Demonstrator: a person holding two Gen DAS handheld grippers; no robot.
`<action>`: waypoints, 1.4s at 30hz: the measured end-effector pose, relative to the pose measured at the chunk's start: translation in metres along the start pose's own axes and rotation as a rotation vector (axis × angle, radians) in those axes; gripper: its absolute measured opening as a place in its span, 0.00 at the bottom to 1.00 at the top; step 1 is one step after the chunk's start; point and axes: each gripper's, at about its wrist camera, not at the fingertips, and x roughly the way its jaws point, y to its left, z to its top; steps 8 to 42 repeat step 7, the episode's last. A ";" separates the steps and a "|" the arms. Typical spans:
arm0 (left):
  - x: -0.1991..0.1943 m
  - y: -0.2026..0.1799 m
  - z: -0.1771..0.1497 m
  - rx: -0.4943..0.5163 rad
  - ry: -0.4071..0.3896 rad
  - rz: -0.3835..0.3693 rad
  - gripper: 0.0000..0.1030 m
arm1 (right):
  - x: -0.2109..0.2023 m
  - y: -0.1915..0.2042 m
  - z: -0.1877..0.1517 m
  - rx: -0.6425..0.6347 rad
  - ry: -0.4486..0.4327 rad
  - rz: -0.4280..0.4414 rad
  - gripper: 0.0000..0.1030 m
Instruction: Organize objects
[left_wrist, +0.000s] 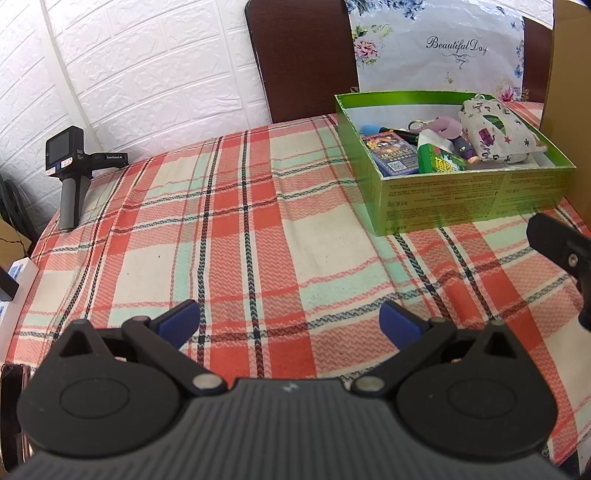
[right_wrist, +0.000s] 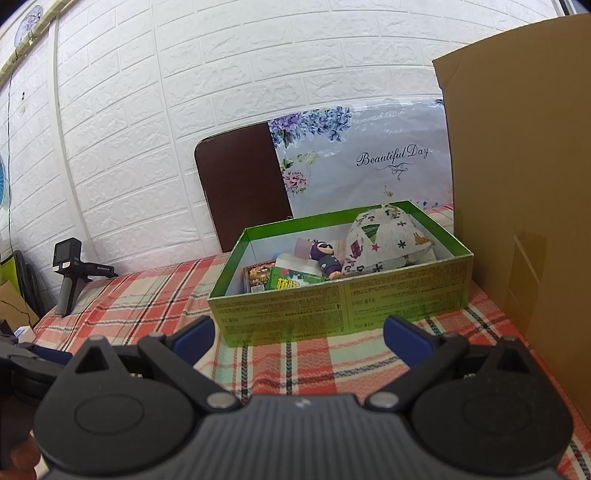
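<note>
Holding both tools low over plaid cloth (left_wrist: 258, 229): my left gripper (left_wrist: 290, 319) wide open, empty; my right gripper (right_wrist: 299, 334) wide open, empty. Beyond, green box (right_wrist: 343, 306) holds card pack (left_wrist: 391, 155), purple figure (right_wrist: 327, 258), patterned pouch (right_wrist: 384, 240). Farther left, handheld camera (left_wrist: 68, 162) stands upright.

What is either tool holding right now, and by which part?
Nothing. The left tool and right tool are both open over the plaid tablecloth, short of the green box.
</note>
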 end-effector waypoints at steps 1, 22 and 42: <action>-0.001 0.000 0.000 0.000 -0.009 -0.001 1.00 | 0.000 0.000 0.000 0.000 0.000 0.000 0.98; -0.008 0.001 0.002 -0.007 -0.044 -0.015 1.00 | 0.000 0.001 -0.002 -0.009 -0.003 0.001 0.99; -0.008 0.001 0.002 -0.007 -0.044 -0.015 1.00 | 0.000 0.001 -0.002 -0.009 -0.003 0.001 0.99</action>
